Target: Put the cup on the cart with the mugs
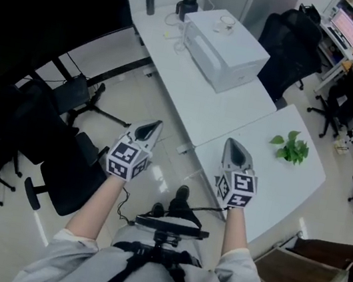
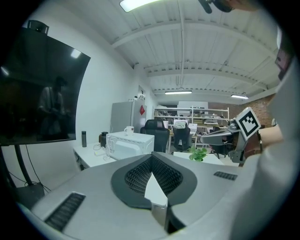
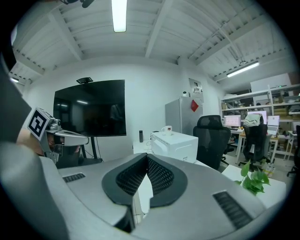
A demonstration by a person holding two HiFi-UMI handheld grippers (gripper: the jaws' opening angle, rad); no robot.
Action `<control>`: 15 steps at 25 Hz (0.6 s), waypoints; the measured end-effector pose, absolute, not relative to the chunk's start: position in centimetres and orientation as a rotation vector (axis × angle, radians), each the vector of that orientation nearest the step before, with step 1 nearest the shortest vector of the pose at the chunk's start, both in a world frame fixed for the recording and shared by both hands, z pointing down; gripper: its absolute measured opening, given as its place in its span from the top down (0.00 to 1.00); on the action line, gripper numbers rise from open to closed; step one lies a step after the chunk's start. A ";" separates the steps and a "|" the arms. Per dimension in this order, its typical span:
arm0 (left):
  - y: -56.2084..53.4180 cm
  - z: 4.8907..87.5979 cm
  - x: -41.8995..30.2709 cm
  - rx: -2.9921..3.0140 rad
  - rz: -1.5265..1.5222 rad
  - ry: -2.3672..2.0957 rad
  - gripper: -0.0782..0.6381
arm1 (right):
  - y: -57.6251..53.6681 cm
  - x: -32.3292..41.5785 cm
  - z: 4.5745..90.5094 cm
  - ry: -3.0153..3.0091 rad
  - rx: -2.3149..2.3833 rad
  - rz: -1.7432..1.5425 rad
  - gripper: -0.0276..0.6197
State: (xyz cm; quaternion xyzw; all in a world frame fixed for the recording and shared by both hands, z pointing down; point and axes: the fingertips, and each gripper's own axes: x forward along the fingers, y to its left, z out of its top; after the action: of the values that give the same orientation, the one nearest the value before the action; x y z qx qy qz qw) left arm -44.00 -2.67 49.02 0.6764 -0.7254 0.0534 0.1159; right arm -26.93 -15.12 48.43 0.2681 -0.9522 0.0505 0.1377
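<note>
— How far along is this job?

— Barely starting, I'd judge. The small white ceramic cup with a red mark (image 1: 226,22) is sitting on top of the boxy white microwave-like appliance (image 1: 223,47). That appliance is standing on the long white worktop (image 1: 197,100), well ahead of the person.

— Are the tongs carrying anything?

— No. The left tongs (image 2: 152,157) are clenched tip to tip with nothing between them. The right tongs (image 3: 146,157) are clenched and empty in the same way. Both are pointing roughly towards that worktop, side by side, well apart from the cup.

— What's sitting around the cup?

— A slim dark bottle (image 1: 149,2) and a dark kettle-like jug (image 1: 186,5) are standing on the worktop behind the appliance. A small leafy green plant (image 1: 291,148) is sitting on the neighbouring white worktop (image 1: 271,180) to the right. Nothing is crowding the cup itself.

— And the cart with the mugs?

— It isn't showing in any view, so I can't tell where it is standing.

— So what's remaining?

— Everything, by my reading: reaching the appliance, opening one pair of tongs, gripping the cup, carrying it to the cart and setting it down among the mugs.
</note>
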 end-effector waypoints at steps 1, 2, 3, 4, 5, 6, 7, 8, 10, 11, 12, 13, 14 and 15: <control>-3.3 49.2 -44.3 1.984 0.156 -2.116 0.89 | -15.7 -27.4 48.7 -2.749 0.773 0.146 0.94; -3.9 49.3 -44.6 1.987 0.157 -2.108 0.89 | -16.3 -27.9 49.0 -2.746 0.769 0.147 0.94; -4.6 49.5 -44.8 1.990 0.161 -2.103 0.89 | -17.0 -28.4 49.3 -2.748 0.765 0.153 0.94; -5.4 49.6 -45.3 1.992 0.166 -2.101 0.89 | -17.8 -29.0 49.5 -2.754 0.760 0.160 0.94; -6.2 49.6 -45.8 1.989 0.172 -2.104 0.89 | -18.7 -29.7 49.7 -2.762 0.754 0.163 0.94; -7.2 49.7 -46.3 1.983 0.176 -2.107 0.89 | -19.7 -30.4 49.9 -2.770 0.747 0.164 0.94; -8.1 49.7 -46.8 1.977 0.178 -2.109 0.89 | -20.7 -31.0 49.9 -2.779 0.739 0.163 0.94; -9.1 49.8 -47.2 1.976 0.180 -2.107 0.89 | -21.7 -31.6 49.8 -2.789 0.734 0.162 0.94; -11.0 49.6 -48.2 1.981 0.193 -2.105 0.89 | -23.9 -32.7 49.2 -2.803 0.740 0.168 0.94; -12.0 49.5 -48.8 1.982 0.203 -2.108 0.89 | -25.1 -33.2 48.8 -2.810 0.747 0.170 0.94; -13.1 49.2 -49.3 1.979 0.211 -2.112 0.89 | -26.5 -33.6 48.5 -2.816 0.752 0.171 0.94; -14.1 48.9 -49.8 1.976 0.214 -2.116 0.89 | -27.8 -33.9 48.2 -2.822 0.755 0.172 0.94; -15.2 48.6 -50.2 1.976 0.215 -2.119 0.89 | -29.0 -34.1 47.9 -2.829 0.755 0.174 0.94; -16.1 48.2 -50.6 1.978 0.216 -2.121 0.89 | -30.1 -34.3 47.6 -2.837 0.753 0.175 0.94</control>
State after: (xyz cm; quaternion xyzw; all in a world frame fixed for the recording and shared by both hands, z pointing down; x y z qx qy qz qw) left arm -50.56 -16.12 48.18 0.6756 -0.7242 0.0737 0.1165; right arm -34.34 -30.05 47.57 0.2547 -0.9599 0.0594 0.1004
